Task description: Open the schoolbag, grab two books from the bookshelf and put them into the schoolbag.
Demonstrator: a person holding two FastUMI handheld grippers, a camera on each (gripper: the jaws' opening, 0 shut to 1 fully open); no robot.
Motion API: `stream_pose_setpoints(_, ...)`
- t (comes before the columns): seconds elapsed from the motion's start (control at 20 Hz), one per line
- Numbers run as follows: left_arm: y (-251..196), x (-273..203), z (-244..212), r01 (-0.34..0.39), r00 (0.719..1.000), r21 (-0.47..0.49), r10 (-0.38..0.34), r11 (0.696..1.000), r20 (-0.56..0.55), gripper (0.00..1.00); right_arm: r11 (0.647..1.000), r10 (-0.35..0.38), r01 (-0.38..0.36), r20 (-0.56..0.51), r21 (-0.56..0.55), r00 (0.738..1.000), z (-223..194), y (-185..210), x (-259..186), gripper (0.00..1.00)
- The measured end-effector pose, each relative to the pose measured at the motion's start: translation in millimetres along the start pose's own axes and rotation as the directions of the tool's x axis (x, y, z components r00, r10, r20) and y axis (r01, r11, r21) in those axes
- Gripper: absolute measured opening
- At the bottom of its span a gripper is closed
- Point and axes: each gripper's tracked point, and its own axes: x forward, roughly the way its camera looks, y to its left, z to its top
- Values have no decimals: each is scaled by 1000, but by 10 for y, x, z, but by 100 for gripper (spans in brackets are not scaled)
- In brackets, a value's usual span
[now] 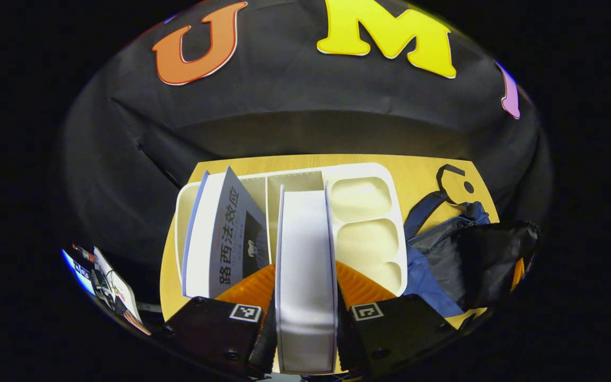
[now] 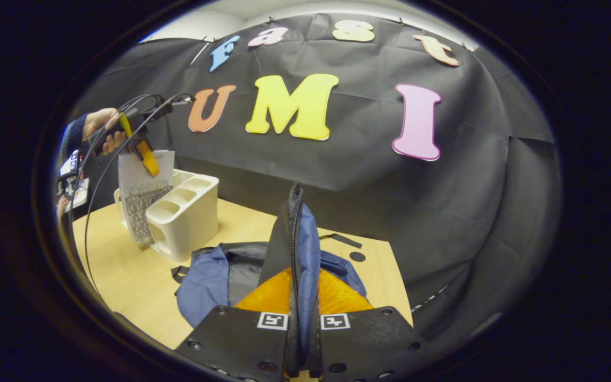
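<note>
Left gripper [image 1: 305,313]: clamped on a white-edged book [image 1: 305,265], above the cream plastic bookshelf [image 1: 369,212].
Right gripper [image 2: 301,339]: pinched on the blue fabric schoolbag [image 2: 204,276] zipper edge, lifted upright.
Second book [image 1: 220,239]: grey-covered, leaning in the bookshelf.
Schoolbag: on the wooden table [image 2: 125,270], beside the bookshelf.

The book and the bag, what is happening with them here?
A person works with two hand-held grippers. The left gripper is shut on a white book, held over the white bookshelf; another book stands in the shelf. The right gripper pinches the zipper edge of the blue schoolbag, holding it up on the table.
</note>
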Motion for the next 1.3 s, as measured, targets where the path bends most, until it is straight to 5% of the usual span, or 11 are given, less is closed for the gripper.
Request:
stream_pose_setpoints(0.35,138,-421,-432,51,997,-18,-50,999,64,46,1000,7,-7,-11,7,1000,-3,111,57,7)
stream_pose_setpoints(0.7,233,-724,-1048,158,987,-224,-146,962,71,45,1000,19,-18,-28,22,999,-34,185,135,7)
stream_pose_setpoints(0.9,112,-807,-1323,240,970,-345,-210,908,123,46,999,21,-20,-41,32,999,-59,206,166,8)
stream_pose_setpoints(1.3,-428,-883,-1327,484,875,-448,-419,752,243,46,999,17,-15,-53,30,998,-41,181,189,7)
